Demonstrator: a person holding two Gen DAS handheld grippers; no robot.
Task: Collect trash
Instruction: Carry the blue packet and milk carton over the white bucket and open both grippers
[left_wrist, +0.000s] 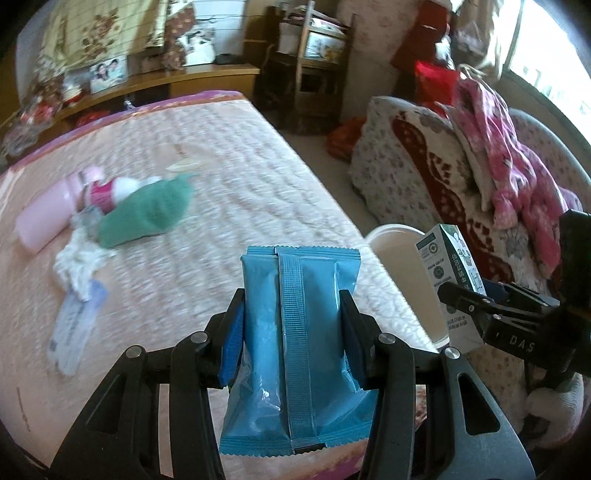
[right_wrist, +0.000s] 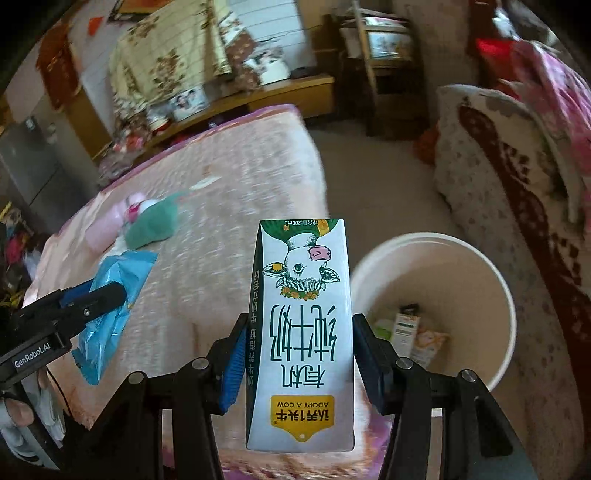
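Note:
My left gripper (left_wrist: 293, 314) is shut on a blue snack wrapper (left_wrist: 295, 332), held above the pink bed; it also shows in the right wrist view (right_wrist: 110, 295). My right gripper (right_wrist: 297, 343) is shut on a white and green milk carton (right_wrist: 301, 332), held upside down left of the white trash bin (right_wrist: 506, 295). The carton (left_wrist: 448, 266) and bin (left_wrist: 399, 254) also show at the right of the left wrist view. The bin holds several pieces of trash (right_wrist: 406, 328).
On the bed (left_wrist: 229, 177) lie a pink bottle (left_wrist: 48, 218), a green cloth (left_wrist: 147, 210), crumpled white tissue (left_wrist: 79, 262) and a pale wrapper (left_wrist: 72, 332). A sofa with blankets and pink clothes (left_wrist: 461, 177) stands right of the bin. Wooden furniture (left_wrist: 317, 74) lines the far wall.

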